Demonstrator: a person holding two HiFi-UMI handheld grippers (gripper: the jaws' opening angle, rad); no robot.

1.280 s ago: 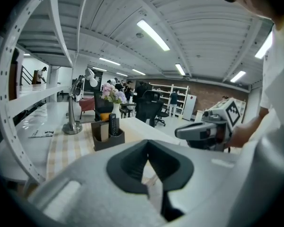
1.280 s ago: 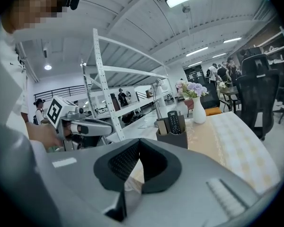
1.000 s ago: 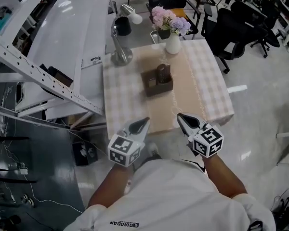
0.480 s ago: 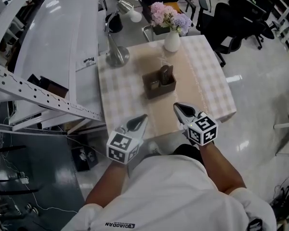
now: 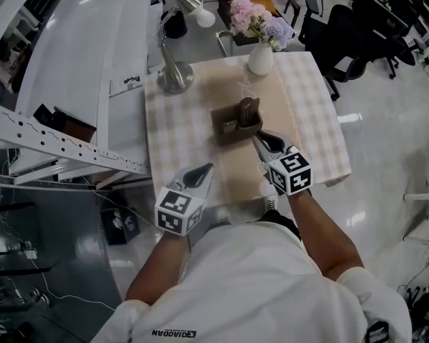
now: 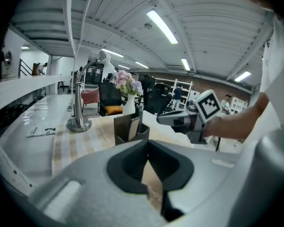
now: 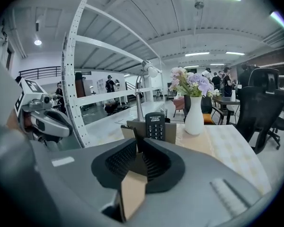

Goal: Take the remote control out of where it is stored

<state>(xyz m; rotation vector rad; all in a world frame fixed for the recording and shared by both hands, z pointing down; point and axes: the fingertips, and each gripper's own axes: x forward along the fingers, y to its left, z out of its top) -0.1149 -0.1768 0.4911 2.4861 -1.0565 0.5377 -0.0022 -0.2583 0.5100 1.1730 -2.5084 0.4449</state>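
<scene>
A black remote control (image 5: 247,108) stands upright in a brown holder box (image 5: 232,127) in the middle of the checked table (image 5: 179,145). My right gripper (image 5: 261,140) is over the table, just short of the holder's near right side. Its jaws have just been opening a little, with nothing between them. In the right gripper view the remote (image 7: 155,126) shows its keypad beyond my right gripper's (image 7: 137,145) narrow gap. My left gripper (image 5: 200,171) hangs at the table's near edge, shut and empty. In the left gripper view the holder (image 6: 128,126) lies ahead.
A silver desk lamp (image 5: 175,73) stands at the table's far left, and a white vase of flowers (image 5: 259,56) at the far middle. White metal shelving (image 5: 71,84) runs along the left. Black office chairs (image 5: 343,20) stand beyond the table on the right.
Both grippers have moved forward toward the table. The right one went farther and now reaches over the tabletop close to the holder; the left one stays near the front edge.
</scene>
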